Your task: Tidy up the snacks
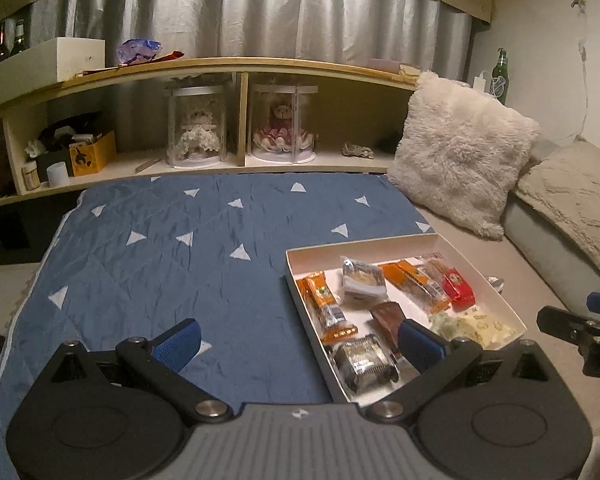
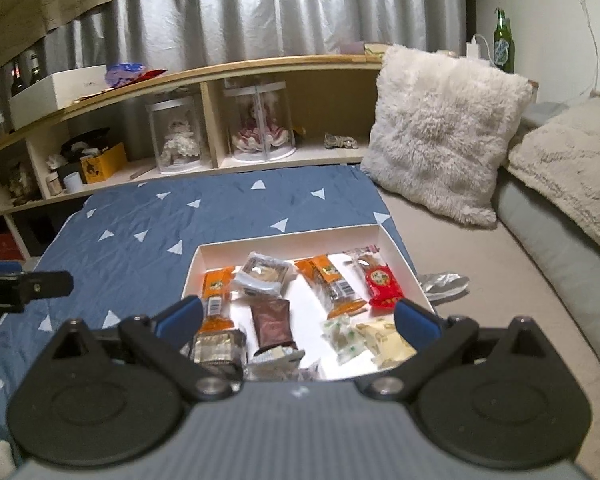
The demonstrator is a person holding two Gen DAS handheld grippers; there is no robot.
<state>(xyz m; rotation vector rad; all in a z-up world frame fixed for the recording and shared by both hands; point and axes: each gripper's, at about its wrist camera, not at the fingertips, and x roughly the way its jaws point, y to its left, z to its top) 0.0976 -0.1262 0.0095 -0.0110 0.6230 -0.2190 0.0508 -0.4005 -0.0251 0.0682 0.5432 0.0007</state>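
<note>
A white box lies on the blue blanket and holds several wrapped snacks: orange packs, a red pack, a brown pack, a clear-wrapped cake and pale candies. My left gripper is open and empty, just left of the box's near corner. My right gripper is open and empty, held over the near end of the box.
The blue blanket with white triangles covers the bed. A fluffy pillow leans at the right. A crumpled silver wrapper lies right of the box. A shelf with dolls and boxes stands behind.
</note>
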